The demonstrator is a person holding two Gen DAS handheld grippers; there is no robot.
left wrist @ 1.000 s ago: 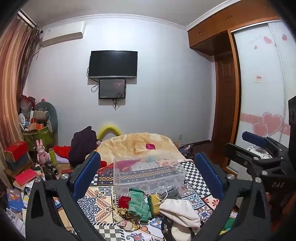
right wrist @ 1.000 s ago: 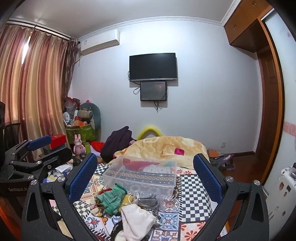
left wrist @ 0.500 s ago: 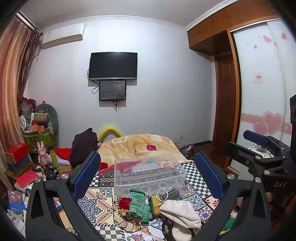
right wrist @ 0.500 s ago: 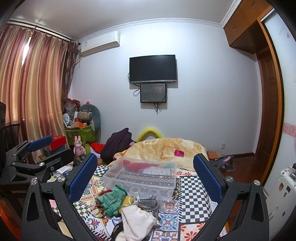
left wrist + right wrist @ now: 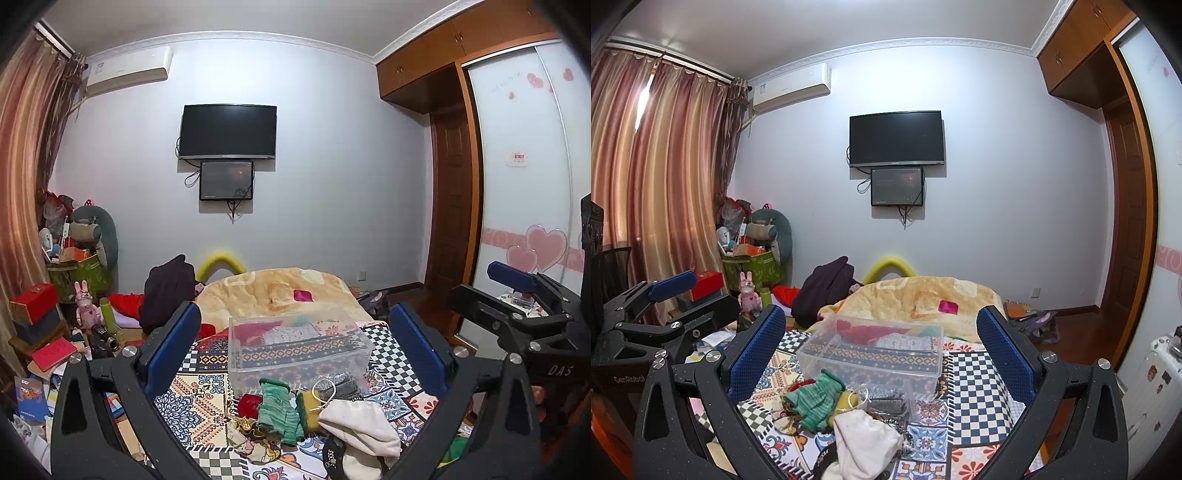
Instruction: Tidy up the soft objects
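Note:
A pile of soft things lies on the patterned bedspread point(image 5: 199, 395): a green knit piece point(image 5: 275, 410), a white cloth point(image 5: 358, 424), a red item point(image 5: 249, 404), a yellow item point(image 5: 308, 408) and a grey knit piece point(image 5: 340, 384). A clear plastic box point(image 5: 295, 343) with a few fabrics inside stands just behind the pile. My left gripper point(image 5: 295, 350) is open and empty, held above the pile. My right gripper point(image 5: 881, 354) is open and empty over the same pile point(image 5: 849, 406) and box point(image 5: 871, 350). The right gripper shows at the left view's right edge point(image 5: 517, 314).
A yellow-orange blanket point(image 5: 280, 291) covers the far bed. A dark garment point(image 5: 168, 288) lies at its left. Boxes, toys and books crowd the floor on the left point(image 5: 44, 332). A wardrobe with heart stickers point(image 5: 524, 221) stands right.
Both views have tilted slightly downward; the room has shifted a little lower in frame. Both grippers stay open and empty. The pile and box have not moved.

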